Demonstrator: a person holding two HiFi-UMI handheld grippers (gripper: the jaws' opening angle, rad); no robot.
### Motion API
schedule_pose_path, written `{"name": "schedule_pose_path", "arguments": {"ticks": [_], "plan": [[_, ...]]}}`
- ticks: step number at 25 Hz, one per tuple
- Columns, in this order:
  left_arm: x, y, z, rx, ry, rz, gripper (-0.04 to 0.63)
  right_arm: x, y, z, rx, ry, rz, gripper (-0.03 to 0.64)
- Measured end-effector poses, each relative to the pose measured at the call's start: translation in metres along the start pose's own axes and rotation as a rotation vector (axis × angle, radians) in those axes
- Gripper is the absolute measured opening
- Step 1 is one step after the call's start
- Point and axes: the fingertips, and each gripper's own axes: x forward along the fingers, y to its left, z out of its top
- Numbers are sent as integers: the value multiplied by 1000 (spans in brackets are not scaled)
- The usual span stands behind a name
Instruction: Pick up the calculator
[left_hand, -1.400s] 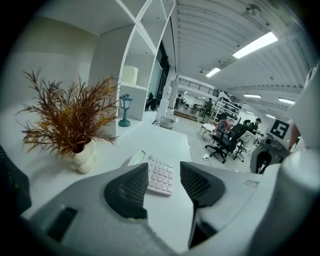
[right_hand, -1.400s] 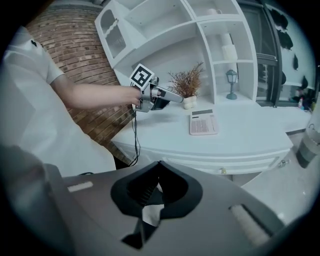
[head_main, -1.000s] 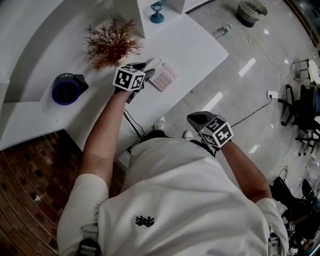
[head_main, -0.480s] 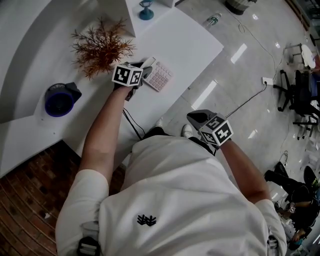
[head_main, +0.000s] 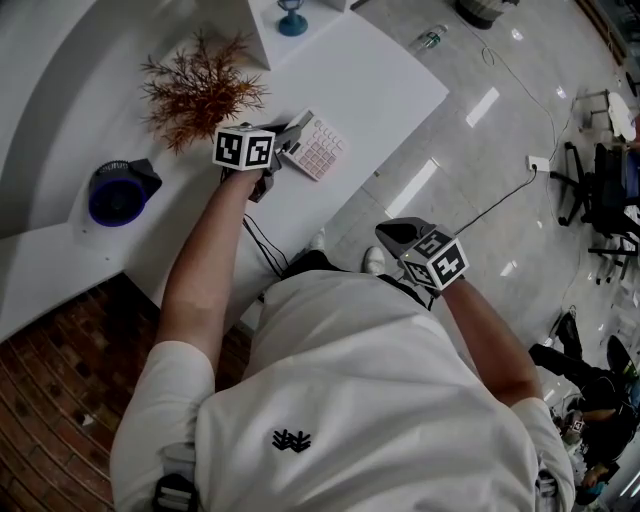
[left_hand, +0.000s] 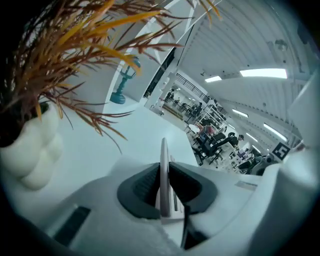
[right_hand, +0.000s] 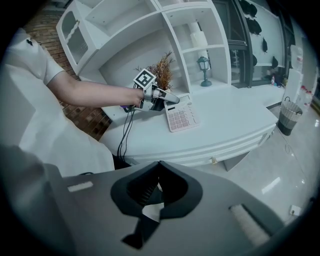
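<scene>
The pale pink calculator (head_main: 320, 148) lies on the white desk (head_main: 380, 90) near its front edge. My left gripper (head_main: 290, 135) reaches it from the left and its jaws are closing on the calculator's near edge. In the left gripper view that thin edge (left_hand: 163, 152) stands upright between the dark pads (left_hand: 142, 187), which press on it. The right gripper view shows the same grip from afar, the left gripper (right_hand: 169, 99) at the calculator (right_hand: 182, 117). My right gripper (head_main: 395, 236) hangs off the desk over the floor, shut with nothing in it.
A dried orange plant (head_main: 200, 88) in a white pot (left_hand: 30, 150) stands just left of the left gripper. A blue round device (head_main: 115, 195) sits further left, and a teal lamp figurine (head_main: 292, 18) at the back. Cables (head_main: 262, 245) hang off the desk front.
The left gripper's jaws have come together around the calculator's near edge, and the gripper has rolled slightly. The right gripper has stayed where it was.
</scene>
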Motion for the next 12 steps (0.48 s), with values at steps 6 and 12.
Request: {"name": "schedule_pose_path", "arguments": {"ticks": [6,12], "plan": [[-10,-18,0,-24,-42,19,54,-9,-3,-6,-36,-9,37,12],[-30,-31,0,-53,-94,93,54,-20,-6,-22,-75,-14,78,12]]}}
